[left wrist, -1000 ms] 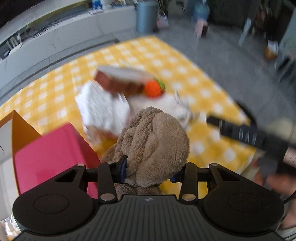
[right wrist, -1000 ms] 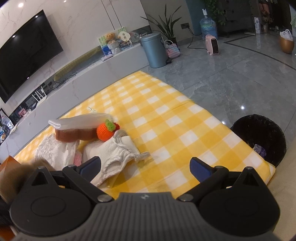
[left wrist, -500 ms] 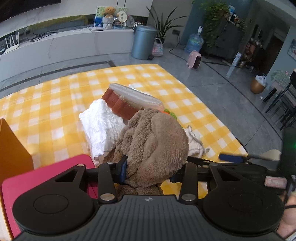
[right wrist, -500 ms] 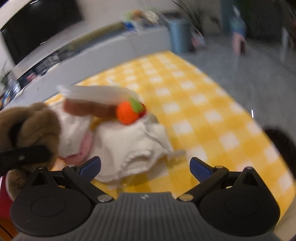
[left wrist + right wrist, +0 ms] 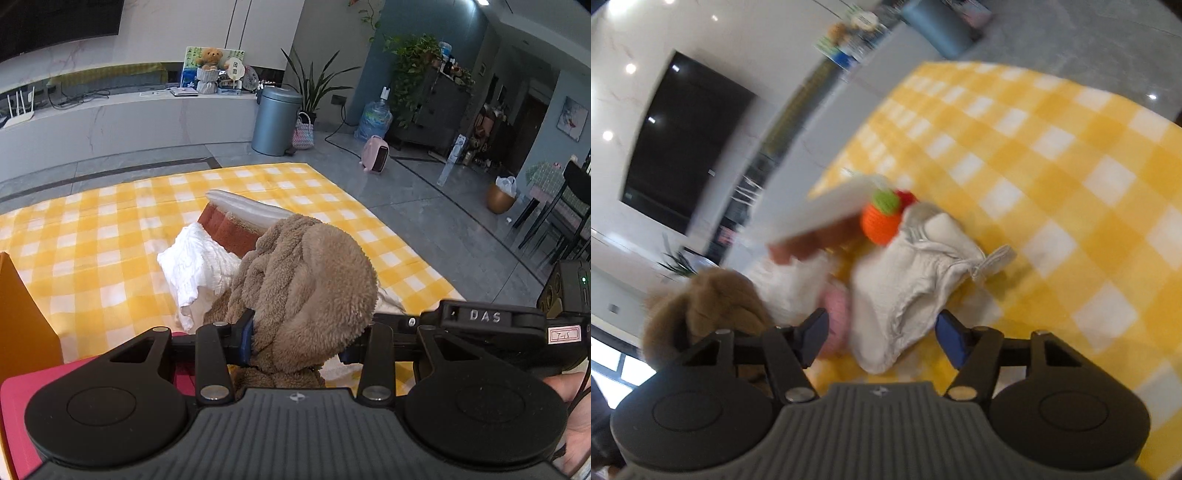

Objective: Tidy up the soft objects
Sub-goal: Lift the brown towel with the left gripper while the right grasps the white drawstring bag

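My left gripper (image 5: pixel 297 341) is shut on a brown fluffy cloth (image 5: pixel 306 284) and holds it above the yellow checked blanket (image 5: pixel 110 240). The cloth also shows at the left of the blurred right wrist view (image 5: pixel 701 299). My right gripper (image 5: pixel 882 336) is open, its fingers either side of a white cloth bundle (image 5: pixel 912 280) on the blanket (image 5: pixel 1071 184). Behind it lie an orange knitted ball (image 5: pixel 881 219), a pink soft item (image 5: pixel 834 310) and a brown-and-white sponge block (image 5: pixel 820 218). The block (image 5: pixel 236 221) and a white towel (image 5: pixel 195 266) show in the left wrist view.
A pink box (image 5: pixel 22 406) and an orange box (image 5: pixel 22 314) stand at the lower left by my left gripper. The right gripper's body (image 5: pixel 487 321) crosses the right side of the left wrist view. Beyond the blanket are grey floor, a bin (image 5: pixel 275 122) and a white bench.
My right gripper has come down and tilted over the white cloth bundle, narrowing its open jaws around it. My left gripper has lifted and tipped up, still gripping the brown cloth.
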`<state>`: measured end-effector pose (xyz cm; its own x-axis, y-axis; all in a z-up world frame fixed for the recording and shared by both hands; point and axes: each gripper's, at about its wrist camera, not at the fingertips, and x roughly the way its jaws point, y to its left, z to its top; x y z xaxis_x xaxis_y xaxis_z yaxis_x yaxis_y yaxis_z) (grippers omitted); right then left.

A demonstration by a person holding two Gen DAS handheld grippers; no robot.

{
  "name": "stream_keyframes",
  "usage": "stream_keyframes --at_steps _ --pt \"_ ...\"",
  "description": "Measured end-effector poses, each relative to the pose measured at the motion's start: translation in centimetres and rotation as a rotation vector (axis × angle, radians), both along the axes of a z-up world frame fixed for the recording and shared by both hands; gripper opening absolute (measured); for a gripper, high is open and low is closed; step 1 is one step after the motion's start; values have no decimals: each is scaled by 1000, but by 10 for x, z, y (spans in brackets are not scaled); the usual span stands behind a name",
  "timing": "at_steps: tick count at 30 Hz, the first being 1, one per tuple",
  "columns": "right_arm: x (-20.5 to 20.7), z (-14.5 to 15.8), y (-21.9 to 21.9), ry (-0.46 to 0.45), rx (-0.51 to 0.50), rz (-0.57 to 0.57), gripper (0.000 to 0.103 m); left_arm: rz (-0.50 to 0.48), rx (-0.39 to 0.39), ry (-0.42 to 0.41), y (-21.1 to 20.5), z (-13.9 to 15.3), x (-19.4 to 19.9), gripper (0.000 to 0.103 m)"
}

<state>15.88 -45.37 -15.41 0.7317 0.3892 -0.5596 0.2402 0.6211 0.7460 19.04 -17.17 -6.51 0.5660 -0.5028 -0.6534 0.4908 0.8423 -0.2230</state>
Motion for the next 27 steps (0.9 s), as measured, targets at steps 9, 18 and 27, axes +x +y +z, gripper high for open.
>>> stream_keyframes --at_steps 9,18,27 --pt "7 -11 -19 -37 156 -79 52 -7 -13 -1 3 0 1 47" --pt "27 -14 -13 7 124 -69 28 -4 -5 -5 4 -1 1 47" --pt "5 7 -9 -100 47 -4 4 -40 -88 -39 15 9 -16 46"
